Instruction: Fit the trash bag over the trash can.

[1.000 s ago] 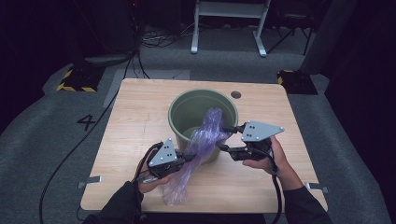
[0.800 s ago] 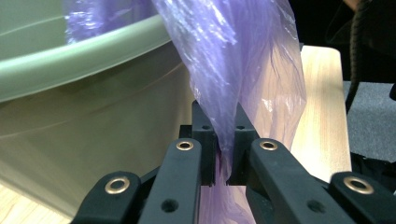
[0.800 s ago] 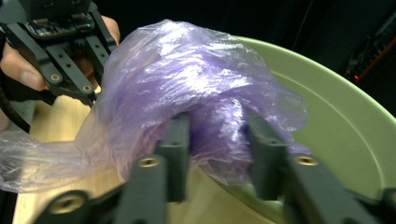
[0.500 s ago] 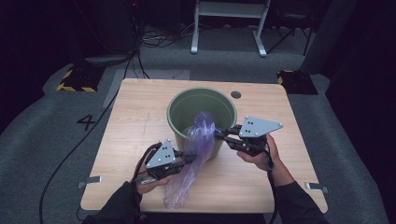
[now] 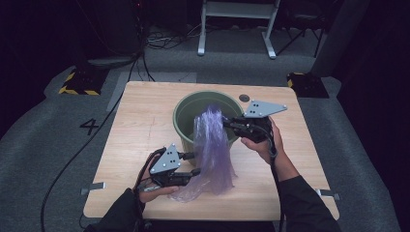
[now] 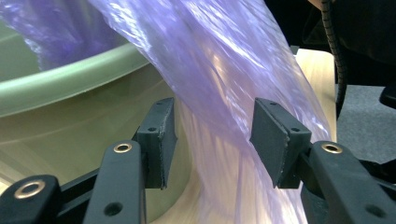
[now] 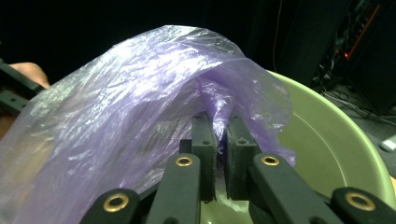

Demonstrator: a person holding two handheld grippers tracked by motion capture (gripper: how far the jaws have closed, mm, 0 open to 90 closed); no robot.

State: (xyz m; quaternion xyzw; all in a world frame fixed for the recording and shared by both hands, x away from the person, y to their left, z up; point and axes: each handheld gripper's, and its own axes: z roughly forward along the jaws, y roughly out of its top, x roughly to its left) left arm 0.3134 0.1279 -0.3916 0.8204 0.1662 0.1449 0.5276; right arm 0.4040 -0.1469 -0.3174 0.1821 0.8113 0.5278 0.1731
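High view: we count one bag (image 5: 212, 150), one bucket (image 5: 186, 116), one table (image 5: 140, 121) and two grippers. We note the purple bag draped from the bucket's mouth over its near rim down onto the table, its lower end spread on the wood beside the left gripper (image 5: 193, 164). The right gripper (image 5: 227, 124) sits at the bucket's rim, at the bag's top.

Left gripper view adds what the high view cannot resolve: the jaws stand apart, the film hanging between the pads (image 6: 271, 140), perhaps brushing the right-hand one, neither pinching it. They have just been opening (bag between them, not clamped). The bucket wall (image 6: 70, 135) stands close behind.

Right gripper view: we see the jaws nearly together, clamped on a gathered fold of the bag (image 7: 140, 121), the bucket's pale green inside (image 7: 327, 140) beyond. Film billows over the jaws.
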